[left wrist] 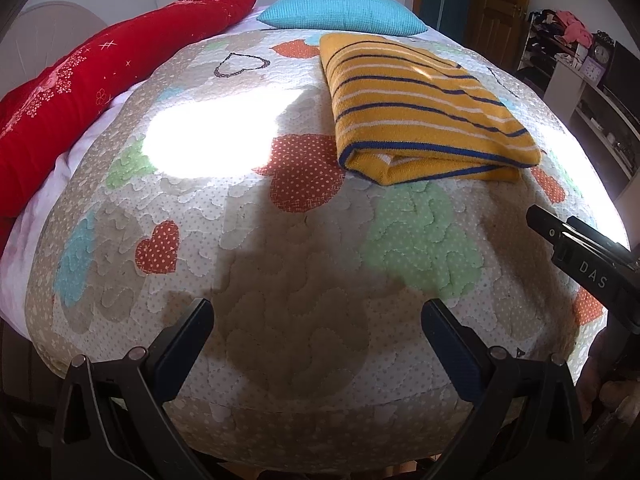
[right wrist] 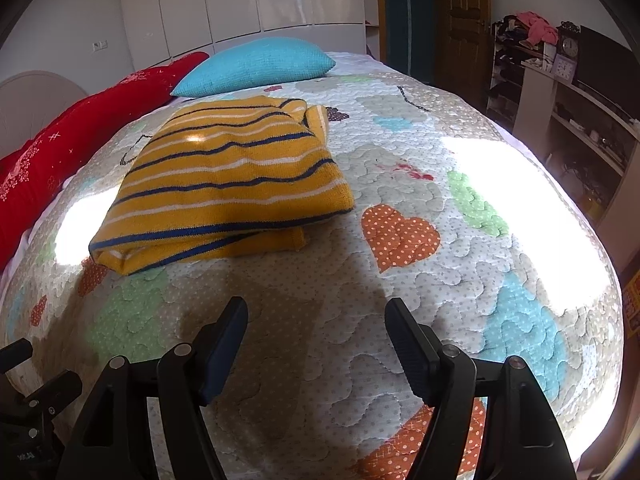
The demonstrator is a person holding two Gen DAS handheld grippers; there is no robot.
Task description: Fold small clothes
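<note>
A yellow knit garment (left wrist: 420, 108) with white and navy stripes lies folded into a flat rectangle on the quilted bed cover (left wrist: 280, 272). It also shows in the right wrist view (right wrist: 228, 184), left of centre. My left gripper (left wrist: 318, 316) is open and empty, held above the cover well short of the garment. My right gripper (right wrist: 316, 316) is open and empty too, above the cover in front of the garment's near edge. The right gripper's body shows at the right edge of the left wrist view (left wrist: 584, 256).
A turquoise pillow (left wrist: 340, 10) and a long red cushion (left wrist: 80, 88) lie at the head and left side of the bed. Shelves with a clock (right wrist: 570, 48) and clutter stand to the right. Bright sun patches (right wrist: 520, 200) fall on the quilt (right wrist: 400, 168).
</note>
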